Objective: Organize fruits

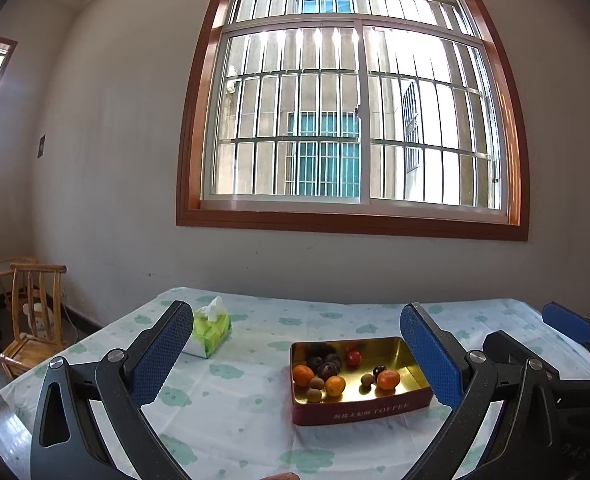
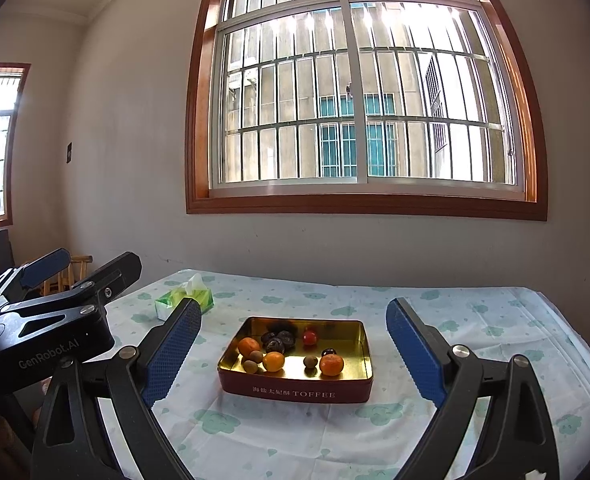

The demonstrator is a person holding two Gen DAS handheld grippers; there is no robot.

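Note:
A red toffee tin (image 1: 359,410) (image 2: 295,390) with a gold inside sits on the table and holds the fruit. In it lie three oranges (image 1: 335,385) (image 2: 273,361), a red fruit (image 1: 354,357) (image 2: 309,337), dark wrinkled fruits (image 1: 327,365) (image 2: 279,340), small brown fruits (image 1: 314,395) (image 2: 310,361) and a dark cherry-like fruit (image 1: 379,370) (image 2: 328,352). My left gripper (image 1: 295,356) is open, held above the near side of the tin, with nothing between its blue pads. My right gripper (image 2: 293,344) is open too and frames the tin from the near side. Each gripper shows in the other's view.
A green tissue pack (image 1: 211,330) (image 2: 185,300) lies at the back left of the table. The tablecloth (image 1: 255,420) (image 2: 475,320) is pale with green cloud prints. A wooden chair (image 1: 35,316) stands left of the table. The wall and a barred window are behind.

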